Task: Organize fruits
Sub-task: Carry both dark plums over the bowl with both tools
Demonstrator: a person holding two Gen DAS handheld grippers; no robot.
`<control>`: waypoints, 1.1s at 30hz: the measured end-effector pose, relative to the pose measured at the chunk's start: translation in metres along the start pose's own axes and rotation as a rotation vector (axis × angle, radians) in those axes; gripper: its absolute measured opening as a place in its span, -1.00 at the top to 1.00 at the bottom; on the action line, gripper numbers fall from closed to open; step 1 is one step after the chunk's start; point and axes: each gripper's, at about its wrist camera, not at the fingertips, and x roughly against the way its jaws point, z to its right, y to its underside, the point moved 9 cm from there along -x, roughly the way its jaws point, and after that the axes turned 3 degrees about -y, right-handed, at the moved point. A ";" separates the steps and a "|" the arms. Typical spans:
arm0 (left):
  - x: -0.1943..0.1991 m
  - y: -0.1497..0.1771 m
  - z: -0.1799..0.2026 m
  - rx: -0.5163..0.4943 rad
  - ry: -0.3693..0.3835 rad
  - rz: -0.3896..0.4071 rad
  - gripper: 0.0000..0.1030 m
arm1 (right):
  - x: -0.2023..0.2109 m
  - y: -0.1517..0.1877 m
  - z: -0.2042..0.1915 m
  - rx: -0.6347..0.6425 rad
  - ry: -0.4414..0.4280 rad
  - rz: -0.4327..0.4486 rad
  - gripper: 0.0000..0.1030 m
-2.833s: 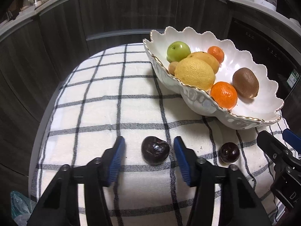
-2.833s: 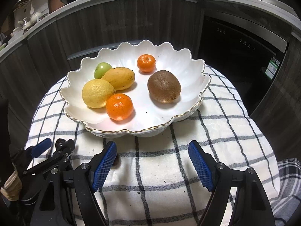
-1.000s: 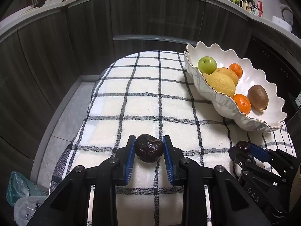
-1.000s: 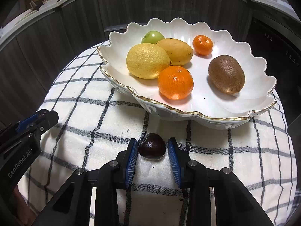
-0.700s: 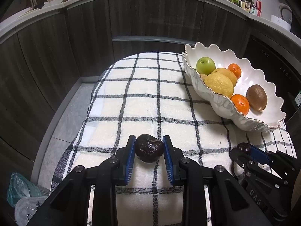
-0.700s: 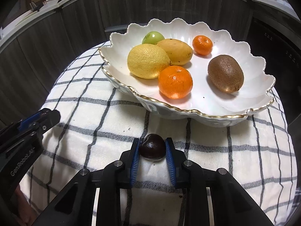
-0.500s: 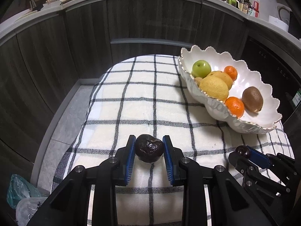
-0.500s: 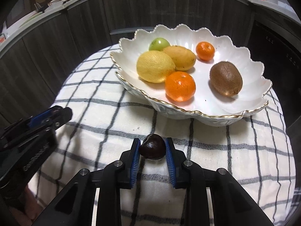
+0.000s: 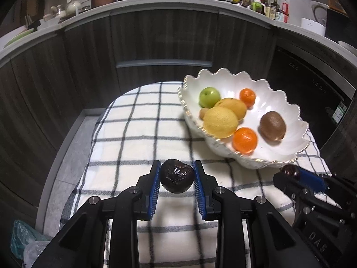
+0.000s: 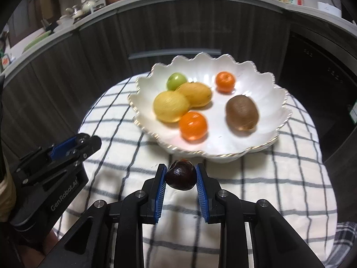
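Between my left gripper (image 9: 177, 179) pads sits a dark wrinkled fruit (image 9: 177, 178), glossy and lumpy, clamped from both sides and held above the checked cloth (image 9: 138, 120). At 3 o'clock in that view I see my right gripper (image 9: 290, 174) side-on; only a sliver of its small dark round fruit (image 9: 290, 170) peeks past the tip. From its own camera, my right gripper (image 10: 180, 177) is closed on that fruit (image 10: 181, 177), smooth and shiny, both blue ribbed pads pressing it. At 12 o'clock lies the white scalloped bowl (image 10: 274, 93), glazed with a gold rim, blurred here. Inside I make out a pebbled lemon (image 10: 171, 106), a yellow mango (image 10: 196, 94), a green apple (image 10: 176, 80) half hidden behind them, two oranges (image 10: 193, 125), a fuzzy brown kiwi (image 10: 242, 112). One small tan fruit (image 9: 203, 113) is mostly hidden behind the lemon (image 9: 219, 122); I cannot name it
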 end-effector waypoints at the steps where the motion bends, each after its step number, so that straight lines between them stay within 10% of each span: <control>1: 0.001 -0.003 0.003 -0.002 0.005 0.003 0.44 | 0.002 -0.004 0.005 -0.004 0.007 0.010 0.46; 17: -0.016 -0.077 0.070 -0.072 0.063 0.063 0.44 | 0.005 -0.059 0.073 -0.059 0.064 0.061 0.46; 33: -0.055 -0.067 0.079 -0.122 0.056 -0.015 0.44 | -0.034 -0.055 0.077 -0.058 0.040 -0.020 0.46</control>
